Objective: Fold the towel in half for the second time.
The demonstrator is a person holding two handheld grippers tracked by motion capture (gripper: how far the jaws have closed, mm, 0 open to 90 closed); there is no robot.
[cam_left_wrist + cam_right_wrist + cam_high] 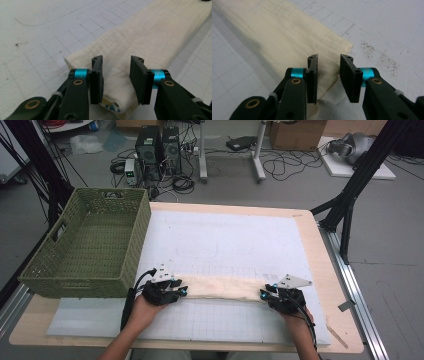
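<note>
Left to right: green basket [87,245] sits at the far-left side of the table [325,255], hanging a little over its edge, nothing visible inside. White grid mat [225,240] covers most of the tabletop.

Cream cloth [222,287] is folded into a long narrow strip and lies flat across the near part of the mat, roughly parallel to our edge of the table, just right of the basket's near corner.

Left gripper [176,291] is at the strip's left end. In the left gripper view [116,75] the jaws stand apart with the folded end under and between them; a gap shows on each side, so the pads aren't pinching. A patterned bit of fabric peeks out at the fold's corner.

Right gripper [263,295] is at the right end. The right gripper view [328,75] shows the same picture: jaws parted, straddling the end of the cloth [287,35], no clamp yet.

Our read: we're in the folding step, both tools lined up on the two short ends, grasp not made.

Next move, as we judge it: close both on all layers of each end, then lift evenly and bring one end over to the other to halve the strip.

Risks:
- catching the top layer only, so the fold opens
- uneven lift skewing the strip
</note>
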